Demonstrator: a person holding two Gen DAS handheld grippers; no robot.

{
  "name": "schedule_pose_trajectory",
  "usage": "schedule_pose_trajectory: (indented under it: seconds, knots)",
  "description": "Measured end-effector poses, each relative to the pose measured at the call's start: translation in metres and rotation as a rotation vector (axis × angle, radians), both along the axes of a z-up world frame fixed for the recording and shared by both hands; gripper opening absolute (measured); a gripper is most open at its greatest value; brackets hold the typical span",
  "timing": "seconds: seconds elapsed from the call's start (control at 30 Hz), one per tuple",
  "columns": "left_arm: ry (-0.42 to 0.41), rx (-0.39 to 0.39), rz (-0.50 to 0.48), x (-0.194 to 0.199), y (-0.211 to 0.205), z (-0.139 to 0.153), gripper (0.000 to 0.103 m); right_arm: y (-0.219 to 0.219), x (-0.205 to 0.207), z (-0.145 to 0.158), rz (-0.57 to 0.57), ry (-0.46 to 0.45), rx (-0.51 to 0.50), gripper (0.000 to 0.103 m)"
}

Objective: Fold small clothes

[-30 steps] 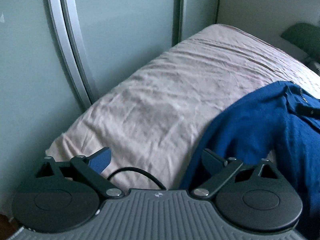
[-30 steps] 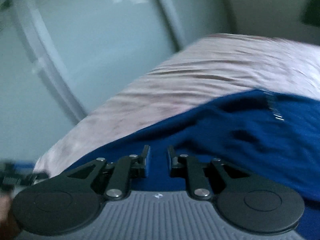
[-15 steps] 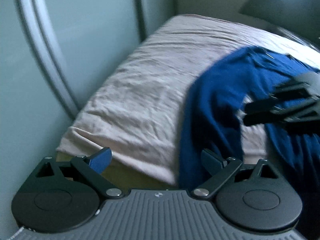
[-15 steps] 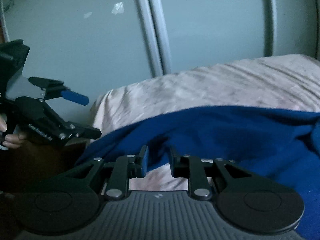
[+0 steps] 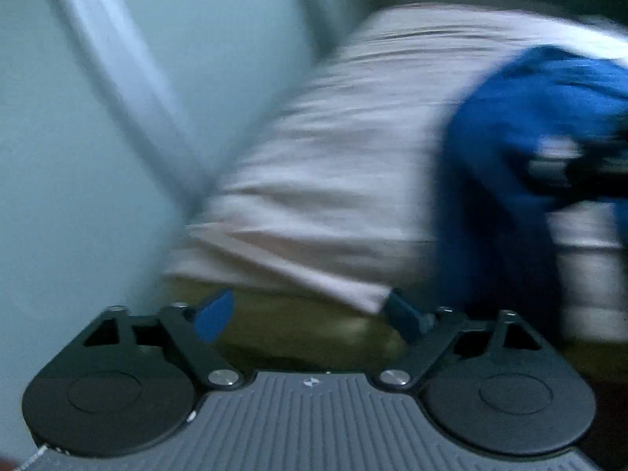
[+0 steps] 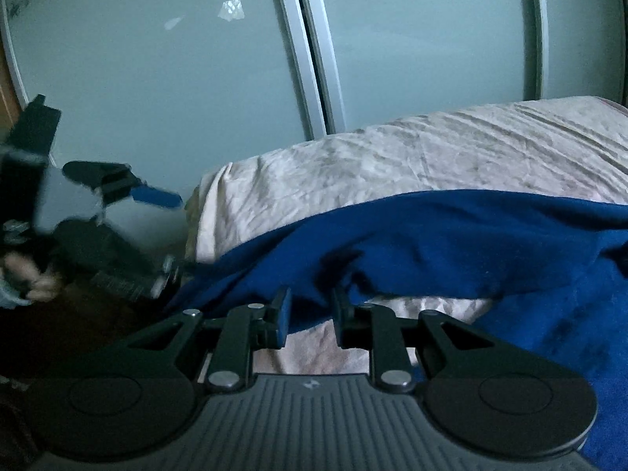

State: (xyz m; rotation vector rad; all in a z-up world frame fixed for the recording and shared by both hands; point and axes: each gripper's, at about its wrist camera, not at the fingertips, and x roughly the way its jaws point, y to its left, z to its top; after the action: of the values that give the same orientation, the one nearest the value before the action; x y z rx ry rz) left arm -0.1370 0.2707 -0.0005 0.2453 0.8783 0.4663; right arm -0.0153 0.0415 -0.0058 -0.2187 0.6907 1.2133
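A dark blue garment (image 6: 431, 243) lies across the pink bedsheet (image 6: 431, 149) and hangs over the bed's near edge. My right gripper (image 6: 310, 314) is shut on a fold at the garment's edge, blue cloth showing between its pads. In the left wrist view, which is blurred, the garment (image 5: 510, 157) drapes down at the right, with the right gripper (image 5: 569, 170) a dark smear on it. My left gripper (image 5: 310, 316) is open with its jaws closing, nothing between them, just below the sheet's edge (image 5: 333, 176). The right wrist view shows the left gripper (image 6: 172, 235) beside the garment's hanging left end.
Pale green sliding wardrobe doors (image 6: 157, 78) with silver frames stand close behind the bed. The mattress side (image 5: 294, 325) shows yellowish under the sheet. A hand (image 6: 27, 274) grips the left tool. Dark floor (image 6: 59, 333) lies below it.
The left gripper has dropped to the bed's edge and toward the garment's hanging end, its jaws narrower. The right gripper swung round with the blue cloth, then stayed almost still.
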Motion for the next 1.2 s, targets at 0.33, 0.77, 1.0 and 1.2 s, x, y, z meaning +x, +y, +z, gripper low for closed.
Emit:
schedule_pose_trajectory:
  seconds: [0.33, 0.77, 1.0, 1.2]
  knots:
    - [-0.067, -0.401, -0.266, -0.026, 0.007, 0.022, 0.077, 0.003, -0.012, 0.007, 0.055, -0.02, 0.01, 0.022]
    - [0.161, -0.583, -0.394, -0.035, -0.01, -0.03, 0.006, 0.0, -0.016, 0.004, 0.046, 0.004, 0.008, 0.022]
    - [0.051, -0.636, -0.37, -0.047, 0.01, -0.002, 0.002, -0.009, -0.007, 0.004, 0.011, 0.038, 0.033, 0.022]
    - [-0.117, -0.606, -0.237, -0.044, 0.045, 0.033, 0.002, -0.02, 0.0, 0.005, -0.034, 0.044, 0.047, 0.022]
